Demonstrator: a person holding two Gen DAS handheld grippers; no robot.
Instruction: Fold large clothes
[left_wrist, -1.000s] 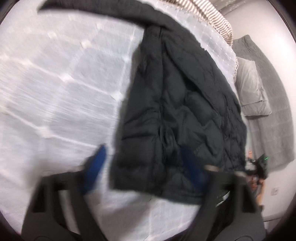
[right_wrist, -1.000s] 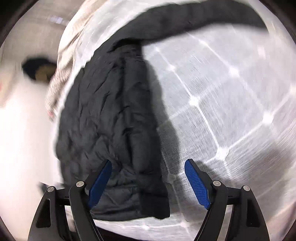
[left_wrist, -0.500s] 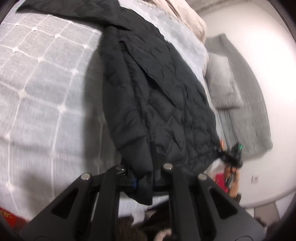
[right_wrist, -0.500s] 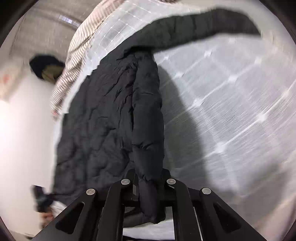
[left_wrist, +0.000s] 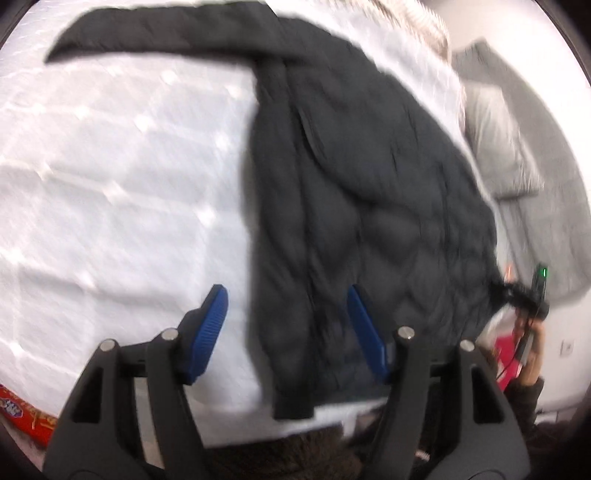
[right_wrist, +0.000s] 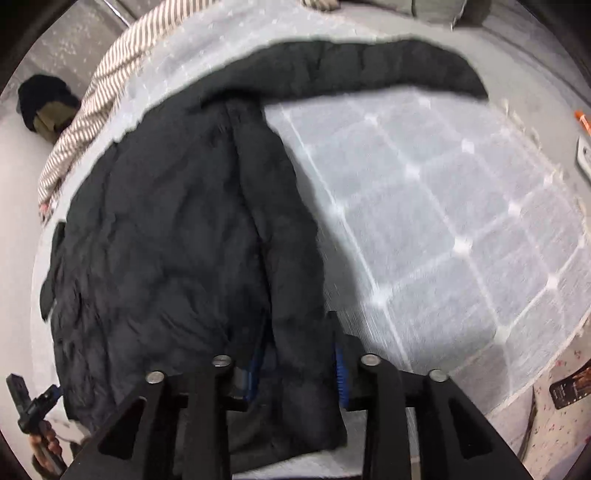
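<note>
Black puffer jacket flat on bed, long axis near-to-far, one sleeve stretched far; left tool spread above near hem, right tool part-closed around folded near sleeve, nearer for next fold.

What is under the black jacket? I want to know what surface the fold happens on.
The black jacket lies on a white checked bedspread, which shows beside it and past its hem. Whatever sits directly beneath the jacket is covered and cannot be seen.
</note>
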